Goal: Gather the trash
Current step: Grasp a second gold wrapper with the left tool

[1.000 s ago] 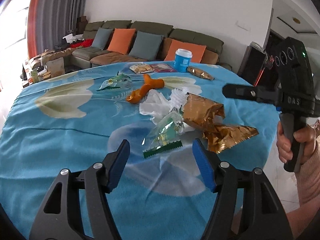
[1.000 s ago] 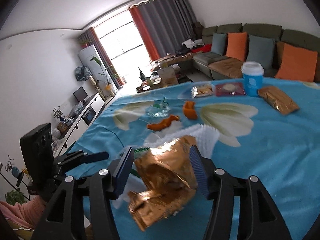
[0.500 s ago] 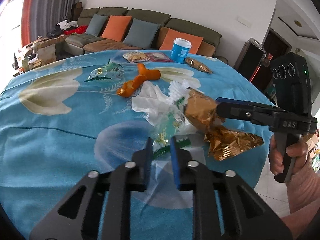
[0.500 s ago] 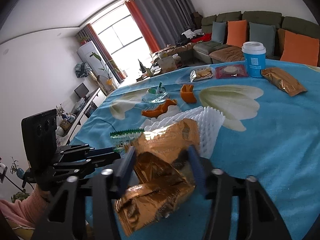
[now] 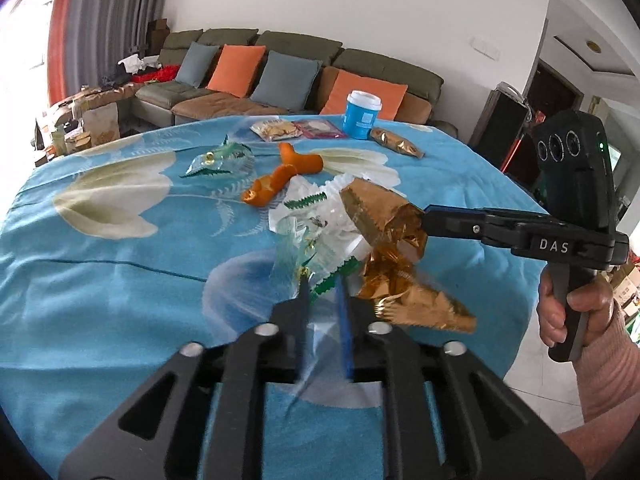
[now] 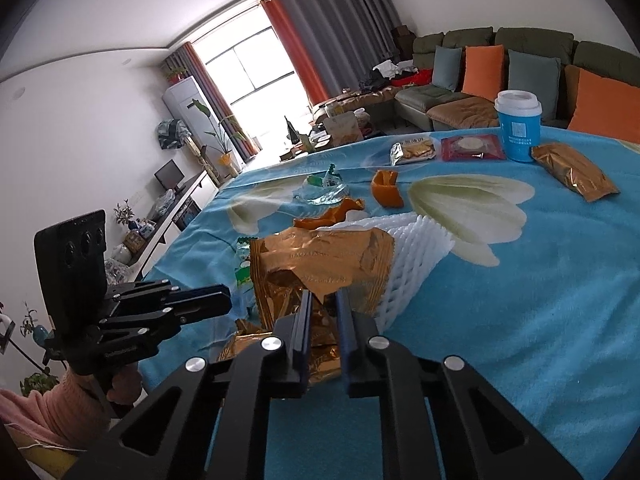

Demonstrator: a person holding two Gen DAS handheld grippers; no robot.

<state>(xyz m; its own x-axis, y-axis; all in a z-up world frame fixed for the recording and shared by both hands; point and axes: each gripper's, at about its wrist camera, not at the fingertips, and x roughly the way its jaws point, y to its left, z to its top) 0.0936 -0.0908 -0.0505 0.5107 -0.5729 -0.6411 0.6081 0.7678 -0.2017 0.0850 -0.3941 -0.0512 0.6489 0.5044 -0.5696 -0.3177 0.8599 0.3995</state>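
My left gripper [image 5: 323, 280] is shut on a clear plastic wrapper with green serrated edges [image 5: 308, 248], lifted a little off the blue cloth. My right gripper [image 6: 323, 298] is shut on a crumpled gold foil bag [image 6: 320, 264]; it shows from the side in the left wrist view [image 5: 424, 220], pinching that gold bag [image 5: 384, 236]. A second gold piece [image 5: 416, 304] hangs below it. White foam fruit netting [image 6: 416, 248] and white tissue [image 5: 296, 196] lie under the pile.
On the blue flowered tablecloth [image 5: 120, 260] lie orange peels [image 5: 276, 180], another clear wrapper [image 5: 220, 160], a blue cup [image 5: 362, 114], a sealed gold packet [image 5: 396, 144], a biscuit pack [image 5: 276, 128] and a red packet [image 5: 318, 128]. A sofa stands behind.
Both grippers went from open to shut: the left closed on the clear wrapper, the right on the gold bag. Both pieces have lifted slightly from the cloth.
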